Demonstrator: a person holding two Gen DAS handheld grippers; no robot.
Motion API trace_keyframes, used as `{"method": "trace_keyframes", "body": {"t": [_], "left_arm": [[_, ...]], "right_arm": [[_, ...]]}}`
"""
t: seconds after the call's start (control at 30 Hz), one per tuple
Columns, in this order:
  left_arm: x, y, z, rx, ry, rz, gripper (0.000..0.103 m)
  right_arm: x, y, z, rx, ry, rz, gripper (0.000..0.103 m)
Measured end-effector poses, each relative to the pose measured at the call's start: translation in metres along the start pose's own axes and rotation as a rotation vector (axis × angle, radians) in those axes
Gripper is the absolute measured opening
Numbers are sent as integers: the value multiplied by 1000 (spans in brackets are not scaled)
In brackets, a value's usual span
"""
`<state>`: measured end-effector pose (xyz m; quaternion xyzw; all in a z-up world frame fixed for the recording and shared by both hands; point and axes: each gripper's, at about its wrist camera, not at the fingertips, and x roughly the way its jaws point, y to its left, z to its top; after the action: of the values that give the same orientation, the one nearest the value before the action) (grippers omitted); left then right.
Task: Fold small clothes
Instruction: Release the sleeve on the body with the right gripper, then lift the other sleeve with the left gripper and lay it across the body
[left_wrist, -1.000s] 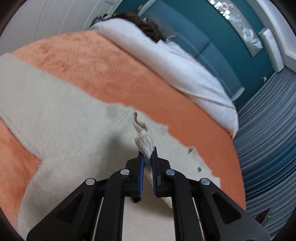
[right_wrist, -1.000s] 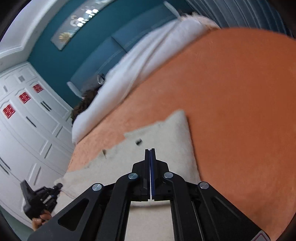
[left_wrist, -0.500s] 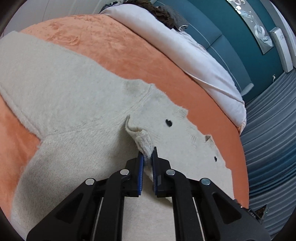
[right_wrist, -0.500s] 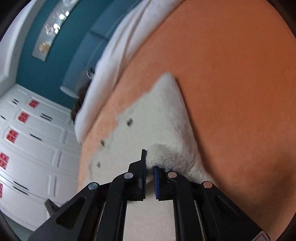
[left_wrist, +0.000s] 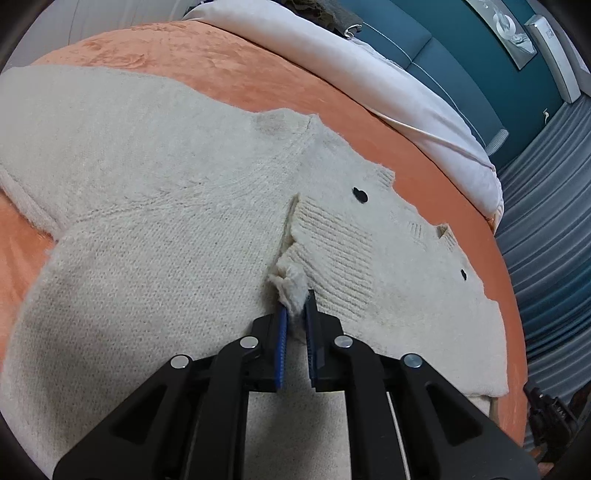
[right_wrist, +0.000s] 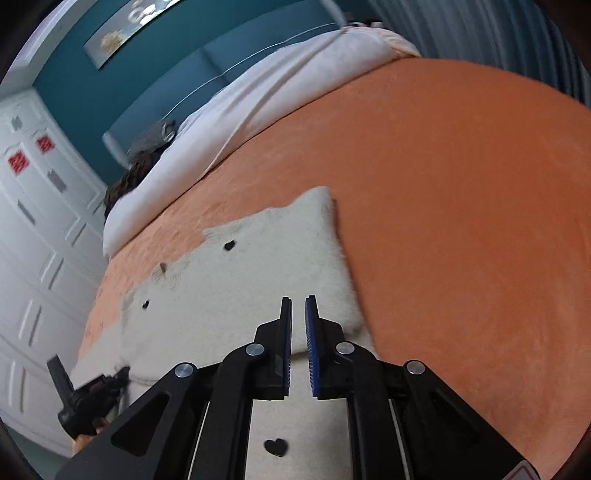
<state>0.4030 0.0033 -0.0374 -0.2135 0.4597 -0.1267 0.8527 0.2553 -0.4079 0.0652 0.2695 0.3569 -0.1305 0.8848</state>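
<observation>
A cream knitted cardigan (left_wrist: 155, 229) with small black heart buttons (left_wrist: 359, 194) lies spread on an orange bedspread (left_wrist: 229, 70). My left gripper (left_wrist: 296, 306) is shut on a bunched ribbed edge (left_wrist: 291, 284) of the cardigan, low over the garment. A folded-over ribbed panel (left_wrist: 336, 243) lies just beyond the fingers. In the right wrist view the cardigan (right_wrist: 258, 266) lies flat. My right gripper (right_wrist: 297, 314) hovers above it with the jaws slightly apart and nothing between them.
A white duvet (right_wrist: 266, 96) lies along the far side of the bed, against a teal headboard (right_wrist: 236, 55). White wardrobe doors (right_wrist: 33, 229) stand at the left. The left gripper shows at the lower left of the right wrist view (right_wrist: 85, 398). Grey curtains (left_wrist: 546, 206) hang beside the bed.
My left gripper has carried the pinched edge across, folding a ribbed panel over the cardigan. My right gripper has let go of the cardigan edge and lifted away, its jaws now slightly apart.
</observation>
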Motion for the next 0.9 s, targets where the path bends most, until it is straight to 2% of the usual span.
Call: {"method": "trace_keyframes", "body": {"t": [0.07,0.1,0.13,0.17,0.3,0.37,0.4,0.43,0.47,0.5,0.53,0.57,0.6,0.63,0.73,0.8,0.83,0.9], "left_arm": [[-1,-2,-1,1,-4,13,9],[-1,-2,-1,-3,-4,15,9],[-1,-1,-1,-6,-3,15,9],[-1,-1,-1,-5,-1,14,9],[-2,0,-1,15,1,6,9],[-6,5,-1,-15,5,-24,9],[-12,10,1,-52,11,-55,10],[-21,17,3,-90,9,-91,14],[-36,27,6,-124,-13,-120,18],[-52,40,11,-145,-48,-129,25],[-69,56,17,-164,-89,-123,45],[-91,81,25,-198,-147,-78,62],[-104,101,33,-227,-182,-29,68],[-120,131,44,-271,-215,39,74],[-152,216,76,-411,-268,195,74],[-166,267,95,-508,-290,296,74],[-170,286,103,-545,-292,336,74],[-176,323,116,-621,-299,365,74]], "right_arm": [[26,25,9,-139,35,-45,5],[48,23,5,-187,88,-88,5],[75,18,2,-192,180,-133,4],[92,10,-3,-175,234,-169,2],[66,32,-6,-201,111,-139,2],[89,25,-18,-216,200,-180,1],[81,25,-20,-205,157,-184,1],[74,28,-19,-198,158,-194,3],[65,34,-20,-183,158,-179,13],[54,38,-23,-155,143,-130,16],[46,46,-29,-141,136,-85,17],[36,55,-39,-148,136,-45,23],[28,53,-50,-164,138,-34,29],[24,62,-61,-183,140,-26,31],[19,81,-101,-247,150,12,34],[14,76,-129,-277,166,10,46],[19,75,-139,-274,175,4,48],[19,72,-155,-297,106,-8,52]]}}
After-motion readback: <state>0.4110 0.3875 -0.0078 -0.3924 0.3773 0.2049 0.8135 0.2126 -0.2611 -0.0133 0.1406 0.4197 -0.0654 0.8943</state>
